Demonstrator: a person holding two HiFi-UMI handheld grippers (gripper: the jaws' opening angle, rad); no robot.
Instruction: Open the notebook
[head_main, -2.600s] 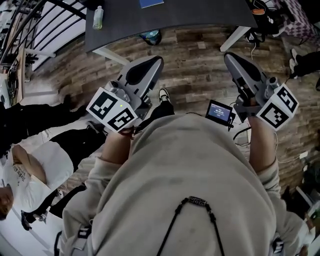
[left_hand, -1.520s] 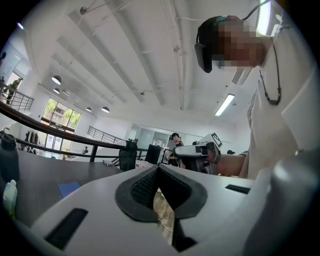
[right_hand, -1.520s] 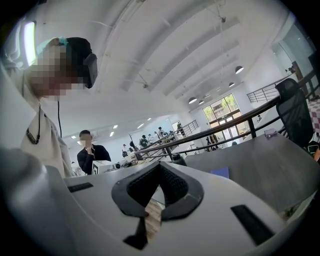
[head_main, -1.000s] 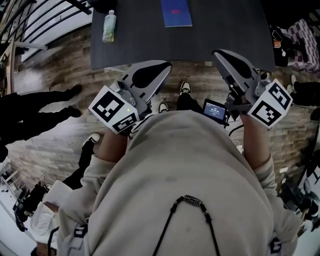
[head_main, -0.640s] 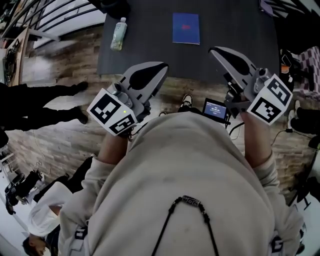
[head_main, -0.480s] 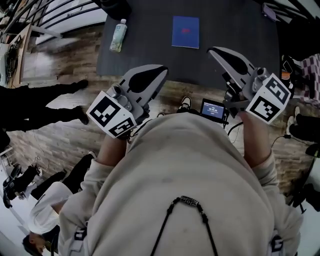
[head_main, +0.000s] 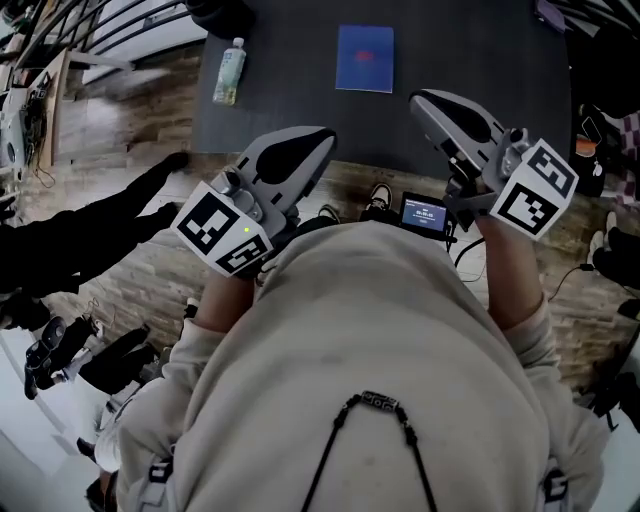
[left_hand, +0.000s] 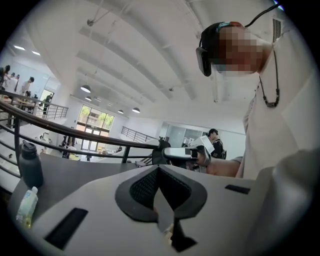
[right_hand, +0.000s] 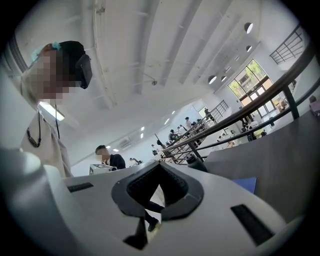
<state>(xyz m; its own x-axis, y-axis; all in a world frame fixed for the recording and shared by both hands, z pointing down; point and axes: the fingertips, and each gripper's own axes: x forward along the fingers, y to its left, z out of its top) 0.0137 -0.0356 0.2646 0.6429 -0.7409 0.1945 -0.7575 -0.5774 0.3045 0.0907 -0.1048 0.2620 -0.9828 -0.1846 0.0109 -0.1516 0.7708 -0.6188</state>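
Note:
A closed blue notebook (head_main: 364, 58) lies flat on the dark table (head_main: 470, 40), towards its far side; a corner of the notebook (right_hand: 246, 184) shows in the right gripper view. My left gripper (head_main: 325, 135) is held out level, shut and empty, with its tip over the table's near edge. My right gripper (head_main: 418, 97) is likewise shut and empty, its tip just over the near part of the table. Both stand well short of the notebook. In each gripper view the jaws meet with nothing between them.
A small plastic bottle (head_main: 229, 72) lies on the table's left part, and a dark flask (left_hand: 30, 165) stands beyond it. A small screen (head_main: 424, 213) hangs at my waist. People stand on the wooden floor at my left (head_main: 90, 230). A railing (left_hand: 75, 132) runs behind the table.
The table and notebook have come into fuller view and nearer as I stepped up. Both grippers have moved forward to the table's near edge, still shut.

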